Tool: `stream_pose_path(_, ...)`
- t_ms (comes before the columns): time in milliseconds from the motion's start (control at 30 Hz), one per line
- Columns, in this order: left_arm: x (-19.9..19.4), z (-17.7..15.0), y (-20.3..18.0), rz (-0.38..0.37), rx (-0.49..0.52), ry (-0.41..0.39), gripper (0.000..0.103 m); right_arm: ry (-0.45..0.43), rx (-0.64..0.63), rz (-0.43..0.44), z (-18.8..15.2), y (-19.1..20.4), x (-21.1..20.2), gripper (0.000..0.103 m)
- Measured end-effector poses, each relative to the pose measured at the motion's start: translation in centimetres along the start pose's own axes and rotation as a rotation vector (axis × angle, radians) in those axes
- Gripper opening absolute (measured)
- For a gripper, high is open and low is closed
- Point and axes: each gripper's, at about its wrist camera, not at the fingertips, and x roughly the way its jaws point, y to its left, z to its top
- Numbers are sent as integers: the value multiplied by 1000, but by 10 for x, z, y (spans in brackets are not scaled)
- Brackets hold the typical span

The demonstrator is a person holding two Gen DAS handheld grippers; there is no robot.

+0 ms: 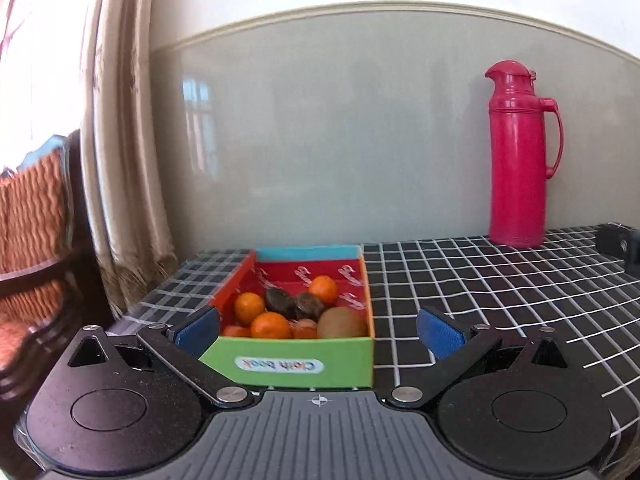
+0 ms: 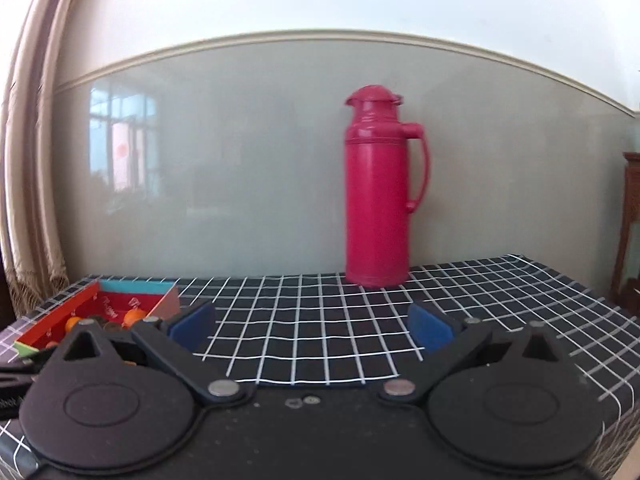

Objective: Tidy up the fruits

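A colourful cardboard box with a green front and red lining sits on the checked tablecloth. It holds several oranges, a brown kiwi and dark round fruits. My left gripper is open; the box's near end sits between its blue pads, which do not press on it. My right gripper is open and empty over bare cloth, to the right of the box, which shows at that view's left edge.
A tall pink thermos jug stands at the back of the table by the grey wall. A curtain and an orange-cushioned chair are to the left. A wooden piece of furniture stands right.
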Motion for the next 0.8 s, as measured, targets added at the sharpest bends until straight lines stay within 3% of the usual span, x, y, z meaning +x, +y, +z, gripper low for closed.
stream_pose_path(333,12,0,8,-21,-62,46,103,53,-55,-18,-8,3,18,103)
stream_pose_path(433,14,-2,8,-20,-64,50,103,25,-64,-14,-4,6,13,103)
stream_pose_path(600,15,-2,10,-18,-75,50,103,76,-105,-28,-10,8,23,103)
stream_pose_path(800,14,-2,9,-17,-66,47,103,69,-143,-30,-12,14,21,103)
